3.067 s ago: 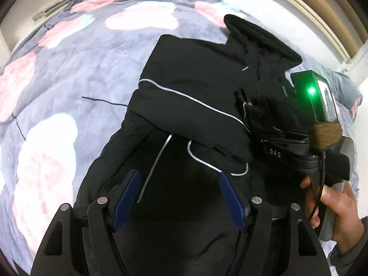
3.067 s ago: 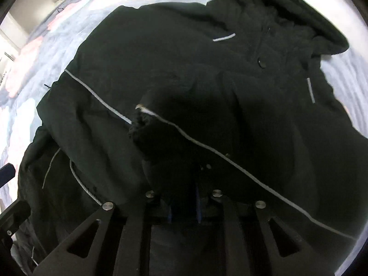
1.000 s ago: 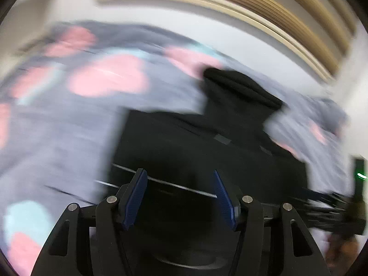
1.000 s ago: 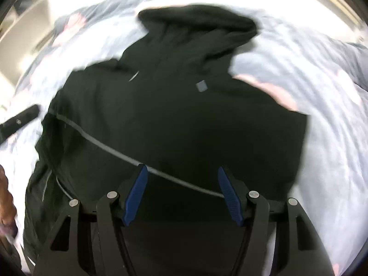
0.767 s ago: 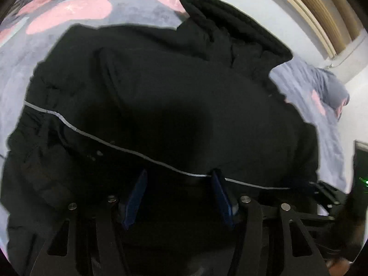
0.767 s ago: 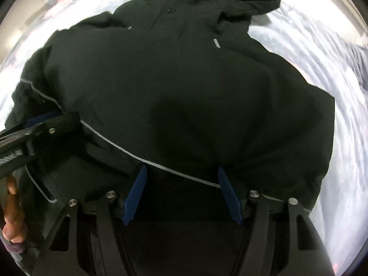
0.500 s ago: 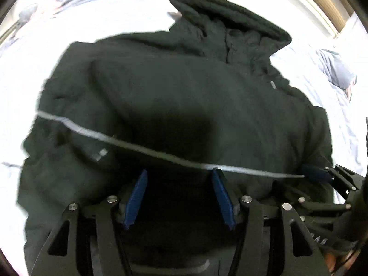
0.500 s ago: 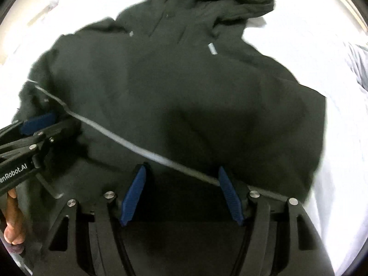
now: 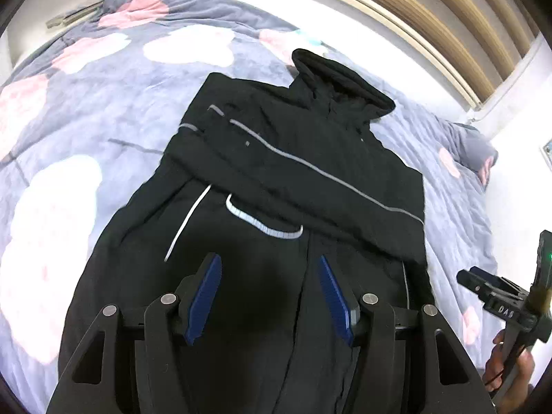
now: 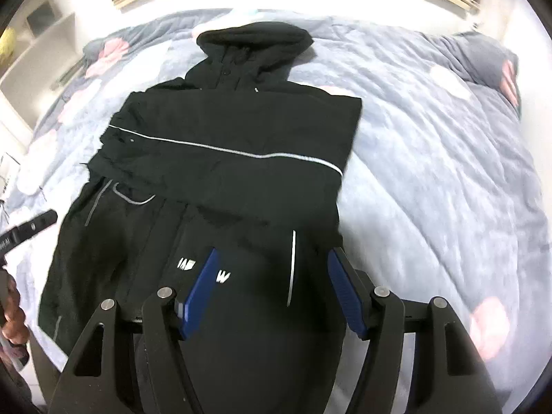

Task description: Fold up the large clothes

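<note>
Above the bed (image 9: 103, 110), both hands angle steeply down over the black jacket (image 9: 296, 172); left tongs (image 9: 269, 296) and right tongs (image 10: 272, 293) gape apart, empty.

Both wrist views look steeply down, sharing jacket (image 9: 293, 179).

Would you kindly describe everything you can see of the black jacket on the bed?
The black jacket lies flat on a grey quilt with pink and white patches, hood at the far end. It looks like matte, padded fabric with thin reflective piping and small white logo marks near the hem. Both sleeves are folded across the chest, one piped sleeve on top. The lower body is not yet folded. Neither open tool grips it; whether they touch it cannot be told.
</note>
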Demonstrator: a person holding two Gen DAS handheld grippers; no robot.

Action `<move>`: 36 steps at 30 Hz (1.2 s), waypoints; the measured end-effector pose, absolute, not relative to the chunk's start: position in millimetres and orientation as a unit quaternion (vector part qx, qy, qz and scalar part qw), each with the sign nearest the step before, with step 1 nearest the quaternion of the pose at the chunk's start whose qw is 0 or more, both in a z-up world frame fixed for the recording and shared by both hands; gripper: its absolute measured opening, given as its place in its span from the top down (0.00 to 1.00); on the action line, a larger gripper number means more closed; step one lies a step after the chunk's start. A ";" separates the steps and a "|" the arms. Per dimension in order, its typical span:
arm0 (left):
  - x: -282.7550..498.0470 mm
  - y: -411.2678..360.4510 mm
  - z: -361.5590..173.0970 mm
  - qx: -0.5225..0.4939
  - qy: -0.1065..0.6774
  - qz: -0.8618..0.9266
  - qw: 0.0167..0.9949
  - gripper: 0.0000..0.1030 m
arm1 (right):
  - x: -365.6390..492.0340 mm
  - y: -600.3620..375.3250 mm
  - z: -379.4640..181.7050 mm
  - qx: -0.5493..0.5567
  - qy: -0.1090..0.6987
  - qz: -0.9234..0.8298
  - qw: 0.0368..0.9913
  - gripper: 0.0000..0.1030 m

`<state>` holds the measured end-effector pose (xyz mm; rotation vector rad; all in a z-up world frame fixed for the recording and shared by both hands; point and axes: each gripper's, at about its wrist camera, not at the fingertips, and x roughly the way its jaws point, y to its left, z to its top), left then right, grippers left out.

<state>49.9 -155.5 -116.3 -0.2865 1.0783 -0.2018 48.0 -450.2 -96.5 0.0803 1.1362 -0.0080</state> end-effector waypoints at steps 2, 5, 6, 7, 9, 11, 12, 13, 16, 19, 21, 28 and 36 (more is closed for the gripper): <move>38.0 -148.7 -112.8 -0.130 0.513 -0.102 0.842 0.42 | 37.6 -450.7 -90.7 0.049 0.539 -0.011 0.841 0.34; 21.7 -134.0 -105.1 -0.117 0.509 -0.106 0.846 0.42 | 22.3 -439.9 -87.4 0.058 0.540 -0.022 0.839 0.34; 17.6 -128.8 -102.9 -0.115 0.509 -0.108 0.846 0.42 | 19.0 -434.3 -87.2 0.061 0.542 -0.025 0.838 0.34; 13.6 -120.4 -100.5 -0.113 0.509 -0.112 0.846 0.42 | 16.7 -430.9 -87.7 0.064 0.542 -0.026 0.837 0.34; 10.7 -107.6 -99.3 -0.106 0.512 -0.118 0.845 0.42 | 10.1 -419.7 -87.5 0.078 0.545 -0.033 0.834 0.34; 6.7 -92.6 -96.7 -0.093 0.515 -0.120 0.844 0.42 | 3.5 -412.3 -87.3 0.095 0.548 -0.038 0.830 0.34; 5.3 -84.5 -95.7 -0.088 0.516 -0.123 0.843 0.42 | 2.6 -407.2 -88.8 0.103 0.550 -0.040 0.828 0.34; 4.8 -76.4 -95.1 -0.085 0.516 -0.125 0.843 0.42 | 1.6 -402.1 -90.7 0.112 0.551 -0.043 0.826 0.34; 5.8 -52.8 -93.9 -0.079 0.517 -0.130 0.842 0.42 | -0.9 -385.3 -94.8 0.132 0.553 -0.053 0.821 0.34; 11.7 -29.0 -92.4 -0.069 0.517 -0.142 0.841 0.42 | -3.4 -369.1 -98.2 0.150 0.551 -0.065 0.818 0.34; 18.5 -19.3 -90.8 -0.055 0.515 -0.152 0.842 0.42 | -5.0 -356.7 -100.1 0.164 0.547 -0.075 0.817 0.34; 54.5 -2.4 -85.3 -0.033 0.507 -0.203 0.837 0.42 | -3.2 -331.1 -94.9 0.168 0.551 -0.107 0.810 0.34; 126.3 -35.5 -55.0 -0.019 0.462 -0.231 0.856 0.42 | 65.4 -348.7 -62.2 0.139 0.533 -0.106 0.828 0.34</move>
